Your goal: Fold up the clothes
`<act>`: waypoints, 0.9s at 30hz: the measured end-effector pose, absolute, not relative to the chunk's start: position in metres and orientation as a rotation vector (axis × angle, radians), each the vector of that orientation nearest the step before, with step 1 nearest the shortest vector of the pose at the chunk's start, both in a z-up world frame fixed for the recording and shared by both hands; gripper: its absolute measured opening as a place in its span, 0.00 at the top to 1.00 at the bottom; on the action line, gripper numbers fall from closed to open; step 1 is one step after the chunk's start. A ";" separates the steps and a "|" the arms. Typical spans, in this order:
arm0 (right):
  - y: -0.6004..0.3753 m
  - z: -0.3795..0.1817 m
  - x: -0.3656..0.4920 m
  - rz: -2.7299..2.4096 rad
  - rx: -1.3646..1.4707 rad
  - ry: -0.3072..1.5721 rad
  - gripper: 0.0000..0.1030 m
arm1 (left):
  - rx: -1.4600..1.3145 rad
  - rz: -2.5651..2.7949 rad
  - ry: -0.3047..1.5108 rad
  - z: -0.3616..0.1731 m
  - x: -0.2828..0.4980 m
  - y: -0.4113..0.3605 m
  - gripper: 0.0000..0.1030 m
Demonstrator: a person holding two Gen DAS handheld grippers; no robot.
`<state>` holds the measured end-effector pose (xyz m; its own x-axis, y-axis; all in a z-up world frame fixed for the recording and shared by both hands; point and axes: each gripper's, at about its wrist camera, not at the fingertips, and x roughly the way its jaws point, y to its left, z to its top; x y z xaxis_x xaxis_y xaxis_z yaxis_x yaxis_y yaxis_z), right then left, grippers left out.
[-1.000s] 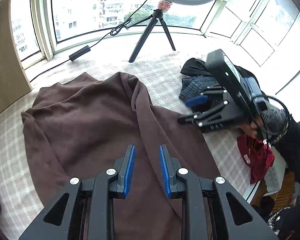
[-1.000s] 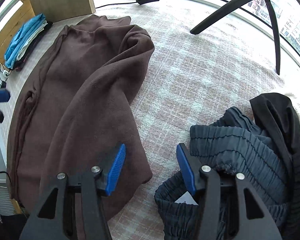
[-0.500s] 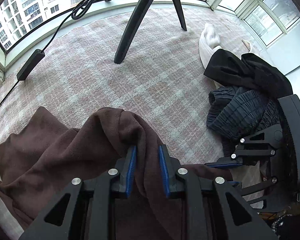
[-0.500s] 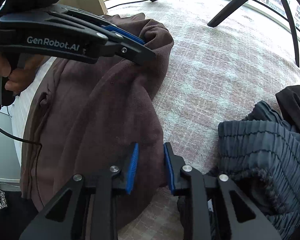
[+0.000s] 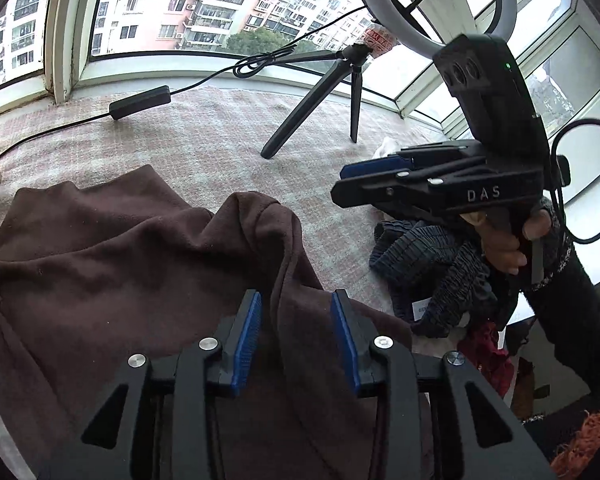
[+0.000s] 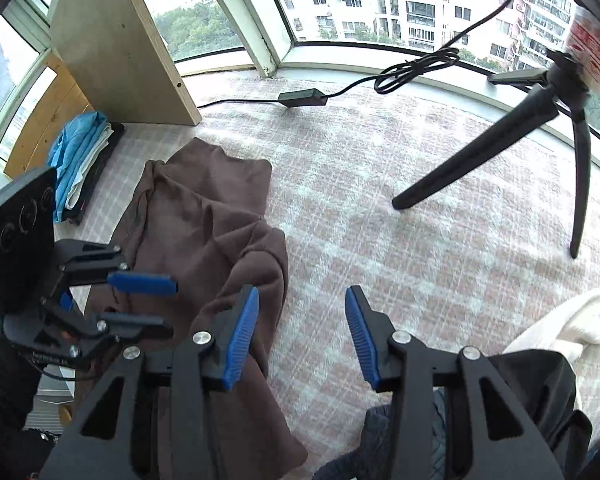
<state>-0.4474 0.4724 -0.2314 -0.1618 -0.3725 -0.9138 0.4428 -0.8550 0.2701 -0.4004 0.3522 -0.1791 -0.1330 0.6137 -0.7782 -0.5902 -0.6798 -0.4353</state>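
Note:
A brown garment (image 5: 112, 264) lies bunched on the checked cover, with a raised fold (image 5: 260, 216) at its right edge. My left gripper (image 5: 296, 332) hovers low over that edge. Its jaws are opening, and a ridge of brown cloth runs between them without being pinched. In the right wrist view the brown garment (image 6: 204, 220) stretches away to the left. My right gripper (image 6: 302, 332) is opening above the checked cover, its left finger over the garment's edge, nothing between the pads. The left gripper (image 6: 168, 304) shows there at the left; the right gripper (image 5: 340, 184) hangs in the air in a hand.
A ring-light tripod (image 5: 320, 96) stands at the back, its cable and black adapter (image 5: 140, 102) along the window sill. Dark pleated clothes (image 5: 424, 264) and a red garment (image 5: 484, 356) are piled at the right. Folded blue clothes (image 6: 80, 152) lie beside a wooden board (image 6: 116, 48). A white garment (image 6: 572, 320) lies far right.
Both grippers were shut on folds of the brown garment half a second ago; both have let go and opened. The right gripper rose and drew away to the right.

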 end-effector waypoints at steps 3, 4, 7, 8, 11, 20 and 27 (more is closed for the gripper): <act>0.446 -0.248 -0.470 -1.974 1.654 0.173 0.57 | -1.333 1.939 0.040 -0.184 -0.409 0.347 0.66; 0.441 -0.254 -0.474 -1.939 1.686 0.200 0.57 | -1.343 1.951 0.047 -0.188 -0.416 0.345 0.66; 0.433 -0.268 -0.473 -1.887 1.734 0.287 0.57 | -1.376 1.992 0.065 -0.199 -0.437 0.338 0.66; 0.431 -0.272 -0.471 -1.878 1.743 0.317 0.57 | -1.387 2.005 0.071 -0.203 -0.444 0.336 0.66; 0.431 -0.270 -0.462 -1.880 1.725 0.376 0.93 | -1.441 2.043 0.116 -0.220 -0.460 0.330 0.66; 0.458 -0.276 -0.469 -1.985 1.722 0.306 0.93 | -1.438 2.045 0.048 -0.215 -0.460 0.332 0.70; 0.469 -0.266 -0.477 -1.959 1.746 0.157 0.92 | -1.393 1.698 -0.064 -0.208 -0.390 0.370 0.70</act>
<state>-0.4769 0.4687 -0.2659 -0.0459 -0.2914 -0.9555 0.4396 -0.8648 0.2426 -0.3902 0.3704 -0.2084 0.0509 0.6554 -0.7535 -0.5970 -0.5849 -0.5491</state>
